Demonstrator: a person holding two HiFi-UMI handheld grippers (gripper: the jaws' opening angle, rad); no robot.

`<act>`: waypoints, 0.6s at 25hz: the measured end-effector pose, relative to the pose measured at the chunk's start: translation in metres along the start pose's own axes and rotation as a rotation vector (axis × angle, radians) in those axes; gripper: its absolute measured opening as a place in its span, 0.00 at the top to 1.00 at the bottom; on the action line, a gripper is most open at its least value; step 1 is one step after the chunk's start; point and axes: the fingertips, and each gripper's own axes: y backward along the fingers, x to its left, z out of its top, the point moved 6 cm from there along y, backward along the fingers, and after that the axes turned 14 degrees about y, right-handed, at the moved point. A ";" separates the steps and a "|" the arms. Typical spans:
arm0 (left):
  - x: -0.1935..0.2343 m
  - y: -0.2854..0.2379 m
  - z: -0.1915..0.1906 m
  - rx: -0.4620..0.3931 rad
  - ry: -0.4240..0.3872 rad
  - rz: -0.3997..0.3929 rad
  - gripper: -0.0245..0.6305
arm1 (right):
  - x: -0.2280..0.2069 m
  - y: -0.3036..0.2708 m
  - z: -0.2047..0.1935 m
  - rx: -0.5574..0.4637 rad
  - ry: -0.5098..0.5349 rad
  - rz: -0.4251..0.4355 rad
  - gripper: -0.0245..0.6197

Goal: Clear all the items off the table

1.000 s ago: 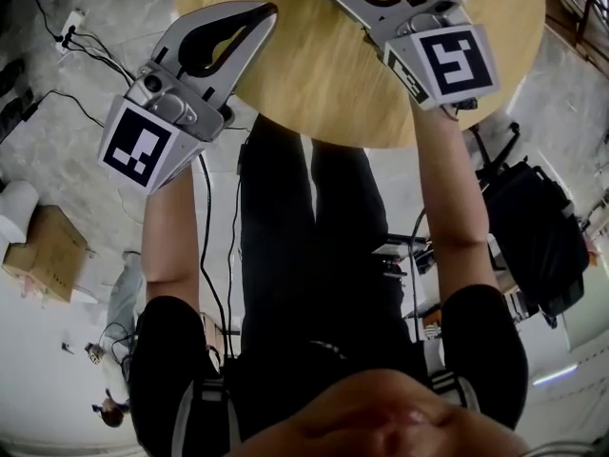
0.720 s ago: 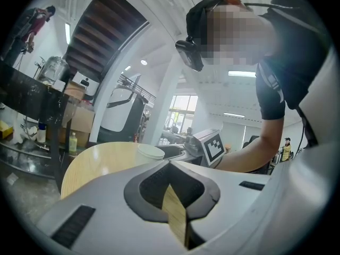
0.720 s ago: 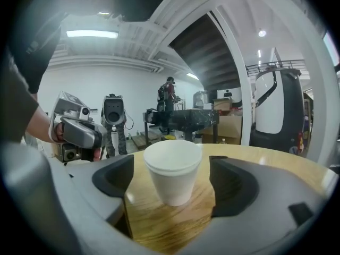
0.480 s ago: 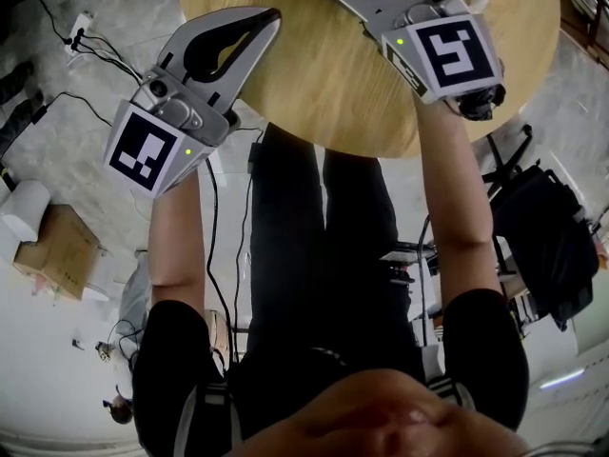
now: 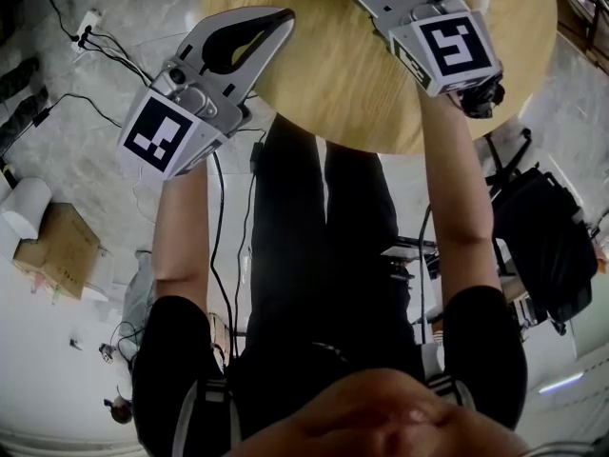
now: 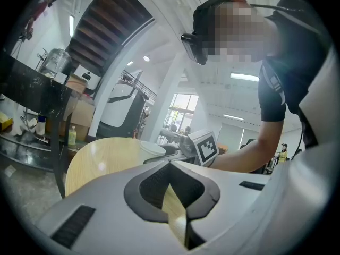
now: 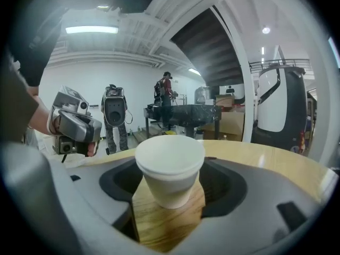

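A white foam cup stands upright on the round wooden table. It sits between the jaws of my right gripper. Those jaws have just been closing around the cup, and thin dark gaps still show at its sides. In the head view only this gripper's marker cube and rear show; its tips run off the top edge. My left gripper hovers at the table's left edge, jaws shut and empty. From the left gripper view, the lidded cup shows beside the right gripper's cube.
On the floor to the left are a cardboard box, a white roll and cables. A black bag stands at the right. A dark counter and people are far behind the table.
The head view has drifted a little to the right. Both grippers keep their places relative to the table.
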 end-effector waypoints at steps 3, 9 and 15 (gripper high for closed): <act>-0.003 0.000 0.007 -0.001 -0.003 0.005 0.94 | -0.002 0.006 0.003 0.006 0.007 0.005 0.45; -0.014 -0.002 0.030 -0.012 -0.015 0.009 0.94 | -0.016 0.026 0.038 -0.023 0.035 -0.020 0.45; -0.042 0.027 0.079 -0.039 -0.035 0.001 0.94 | -0.019 0.050 0.130 -0.095 0.059 -0.062 0.45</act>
